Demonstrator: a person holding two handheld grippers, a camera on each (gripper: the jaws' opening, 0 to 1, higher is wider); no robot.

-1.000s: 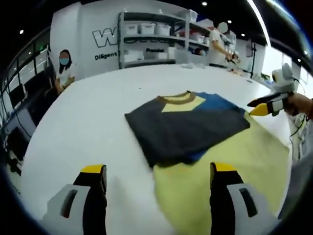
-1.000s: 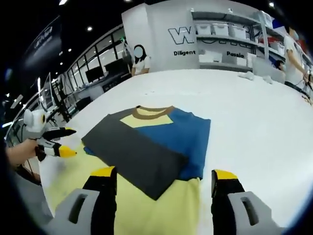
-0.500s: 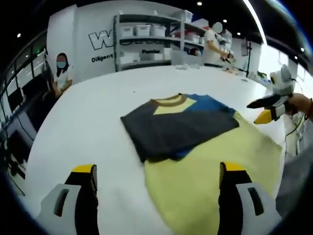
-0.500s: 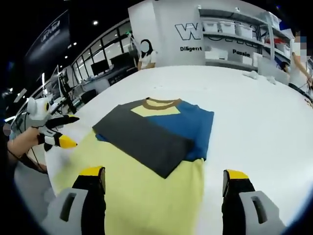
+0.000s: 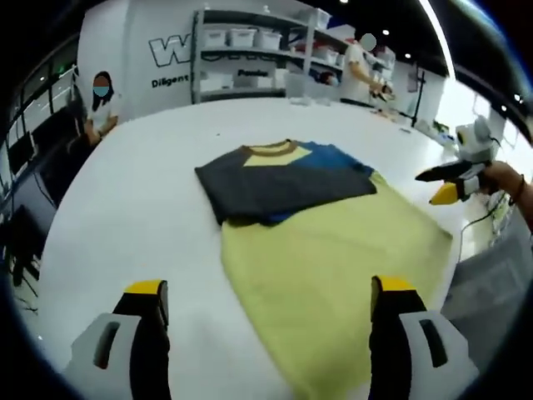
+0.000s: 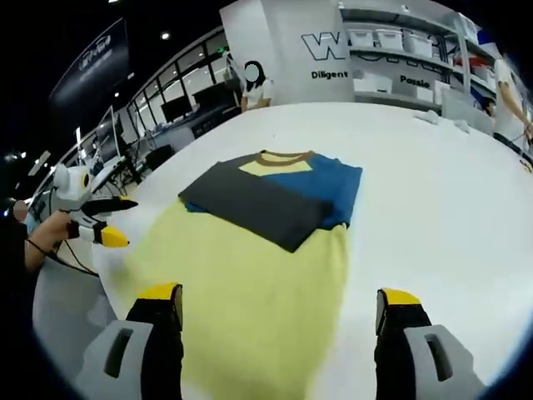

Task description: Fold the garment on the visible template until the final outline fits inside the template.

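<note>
The folded garment (image 5: 283, 179), dark grey over blue with a yellow patch and a brown collar, lies flat at the far end of the pale yellow template (image 5: 333, 267) on the white table. In the right gripper view the garment (image 6: 271, 193) sits on the same template (image 6: 241, 283). My left gripper (image 5: 266, 292) is open and holds nothing, well short of the garment. My right gripper (image 6: 279, 298) is also open and holds nothing. The right gripper (image 5: 435, 185) hovers off the template's right edge, and the left gripper (image 6: 125, 222) off its left edge, each in a hand.
The white table (image 5: 133, 208) stretches wide around the template. Shelves with white bins (image 5: 250, 58) stand behind it. One person (image 5: 100, 104) sits at the far left and another person (image 5: 362, 67) stands by the shelves. The table's near edge (image 6: 75, 300) is close.
Both grippers have drawn back from the garment, so it looks farther off and more of the yellow template shows. The garment itself lies as before.
</note>
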